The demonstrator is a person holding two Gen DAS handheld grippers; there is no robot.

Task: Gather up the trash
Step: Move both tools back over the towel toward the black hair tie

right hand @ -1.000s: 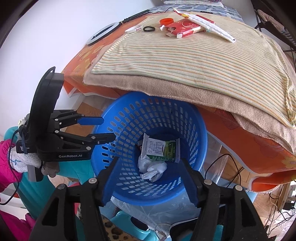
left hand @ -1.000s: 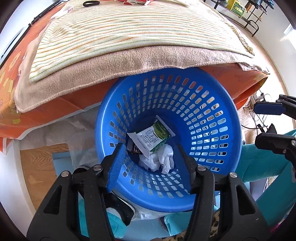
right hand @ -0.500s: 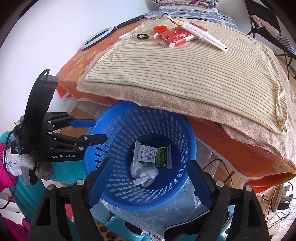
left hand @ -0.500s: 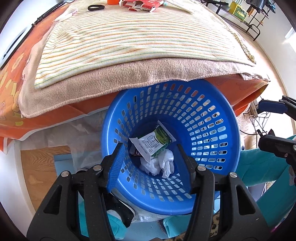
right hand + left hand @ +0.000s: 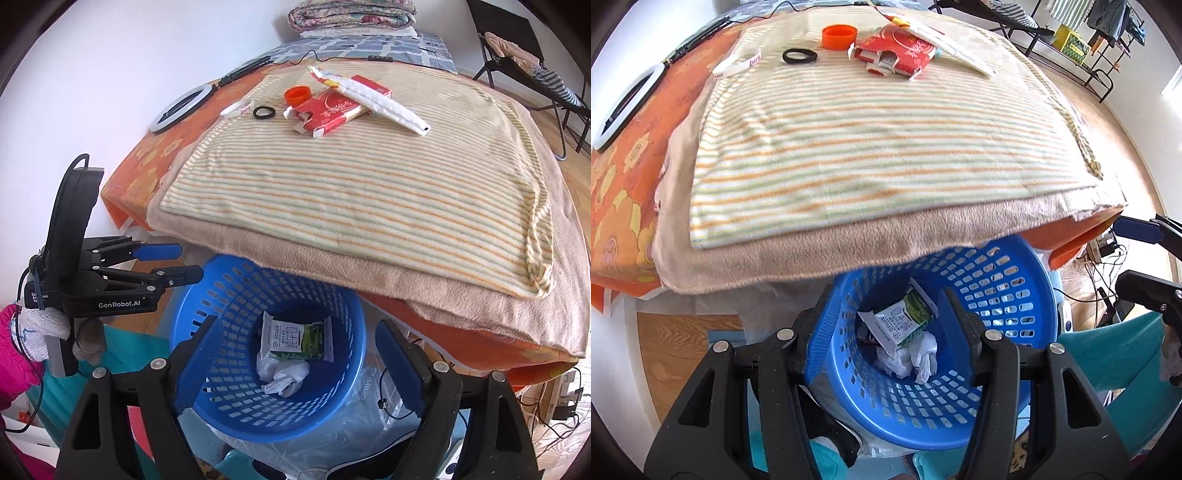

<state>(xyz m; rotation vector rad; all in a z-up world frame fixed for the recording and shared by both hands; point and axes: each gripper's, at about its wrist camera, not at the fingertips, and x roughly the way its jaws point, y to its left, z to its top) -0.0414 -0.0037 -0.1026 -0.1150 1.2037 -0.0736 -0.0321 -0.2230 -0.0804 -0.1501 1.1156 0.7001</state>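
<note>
A blue perforated basket [image 5: 1004, 295] [image 5: 229, 302] stands below the bed's front edge. Inside lie a green-white packet [image 5: 901, 321] [image 5: 295, 336] and crumpled white plastic [image 5: 916, 360] [image 5: 282, 373]. On the striped blanket [image 5: 871, 147] [image 5: 362, 177] at the far side lie a torn red carton [image 5: 897, 55] [image 5: 328, 109], an orange cap [image 5: 838, 36] [image 5: 297, 95], a black ring [image 5: 799, 56] [image 5: 263, 112], a white wristband [image 5: 738, 63] [image 5: 237, 106] and a white wrapper [image 5: 376, 101]. My left gripper [image 5: 892, 325] [image 5: 184, 264] is open and empty above the basket. My right gripper [image 5: 291, 365] [image 5: 1134, 254] is open and empty above it too.
A white ring light [image 5: 624, 103] [image 5: 183, 107] and a cable lie on the orange sheet at left. Folded quilts [image 5: 351, 16] sit at the bed's far end. A metal rack [image 5: 1071, 40] and a chair [image 5: 524, 62] stand to the right. Clear plastic [image 5: 351, 417] lies under the basket.
Both grippers have risen and tilted up from the basket, so the bed top with its trash comes into view. The right gripper's fingers have spread wider.
</note>
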